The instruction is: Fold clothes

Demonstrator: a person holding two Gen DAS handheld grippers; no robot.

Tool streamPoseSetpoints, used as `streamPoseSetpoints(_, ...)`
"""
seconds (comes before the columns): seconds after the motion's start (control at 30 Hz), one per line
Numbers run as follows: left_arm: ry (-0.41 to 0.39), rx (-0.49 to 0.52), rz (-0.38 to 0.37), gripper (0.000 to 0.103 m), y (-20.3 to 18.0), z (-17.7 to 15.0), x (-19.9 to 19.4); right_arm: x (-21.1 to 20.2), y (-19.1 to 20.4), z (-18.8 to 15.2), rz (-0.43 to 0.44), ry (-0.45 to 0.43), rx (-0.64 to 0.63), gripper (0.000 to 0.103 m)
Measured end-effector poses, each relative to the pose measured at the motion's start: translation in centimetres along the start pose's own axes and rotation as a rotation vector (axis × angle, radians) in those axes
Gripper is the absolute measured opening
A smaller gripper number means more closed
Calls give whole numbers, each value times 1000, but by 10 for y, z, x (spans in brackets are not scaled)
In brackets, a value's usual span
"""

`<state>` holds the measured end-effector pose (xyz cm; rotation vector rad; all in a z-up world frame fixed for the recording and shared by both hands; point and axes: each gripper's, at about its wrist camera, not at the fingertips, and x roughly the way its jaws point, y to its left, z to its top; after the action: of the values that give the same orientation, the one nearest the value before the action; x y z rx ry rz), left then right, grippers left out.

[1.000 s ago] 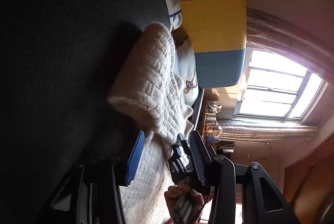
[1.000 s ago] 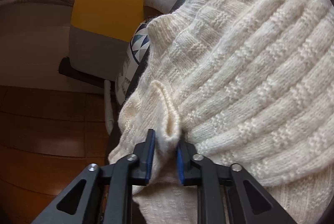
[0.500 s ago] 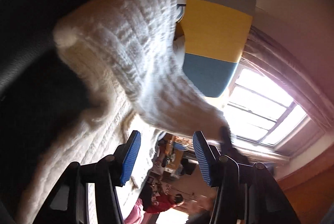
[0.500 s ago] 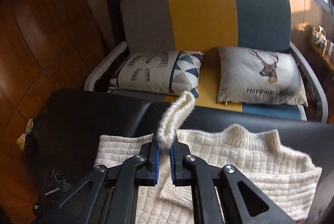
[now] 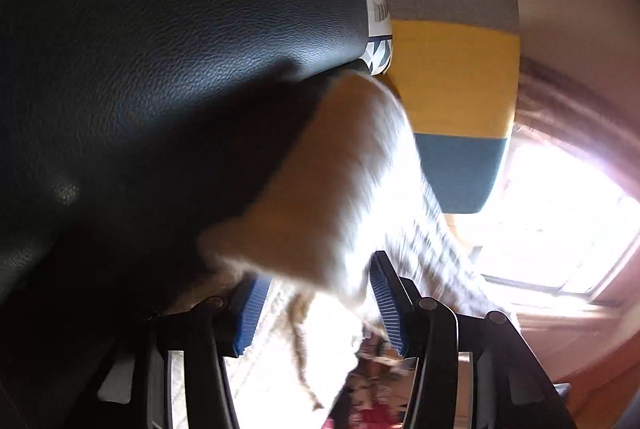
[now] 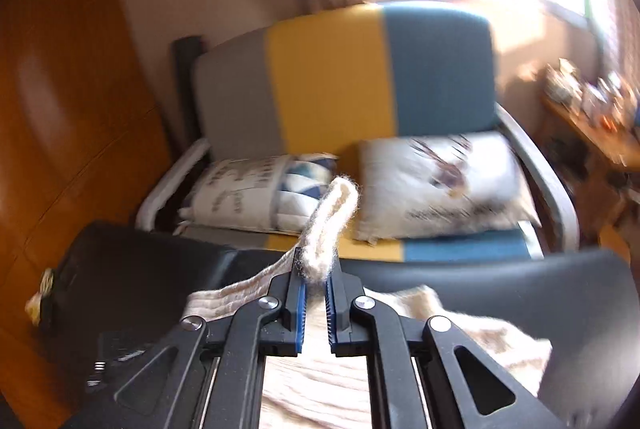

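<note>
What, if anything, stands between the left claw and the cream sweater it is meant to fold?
Nothing visible. The left claw is open, and the blurred sweater hangs right at its fingers, over the black surface.

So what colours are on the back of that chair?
Grey, yellow and blue stripes on the chair back, clearest in the right wrist view.

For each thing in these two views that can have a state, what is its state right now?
Right tongs: shut on a fold of the sweater's edge, lifted.
Left tongs: open, sweater cloth across the gap.
Sweater: cream knit, partly lifted off the black surface, blurred.
Two cushions: lying on the armchair seat.
</note>
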<state>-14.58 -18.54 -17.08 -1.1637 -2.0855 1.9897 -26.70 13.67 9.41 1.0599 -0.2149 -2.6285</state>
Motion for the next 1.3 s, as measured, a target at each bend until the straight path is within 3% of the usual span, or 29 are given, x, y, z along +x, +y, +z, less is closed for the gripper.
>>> streamPoseSetpoints(0.2,-13,39,51,47,-6,-1,4,25,-102,-63,-65,123,219,7)
streamPoseSetpoints(0.4,-23,111,98,39,-11,-3,4,49,-167,-120,-26,190,427,7)
streamPoseSetpoints(0.6,-40,212,163,30,-25,-6,10,25,-180,-133,38,110,468,7)
streamPoseSetpoints(0.67,-38,234,190,22,-25,-8,11,26,-184,-143,38,108,495,7)
streamPoseSetpoints(0.9,-10,283,210,20,-19,-11,8,29,-200,-178,38,102,589,7)
streamPoseSetpoints(1.03,12,394,229,21,-28,-17,14,5,-193,-170,26,2,551,7)
streamPoseSetpoints(1.2,64,393,231,21,-22,-19,20,22,-199,-187,-68,108,538,7)
streamPoseSetpoints(1.3,103,338,190,23,-15,-15,10,23,-204,-189,-36,101,567,10)
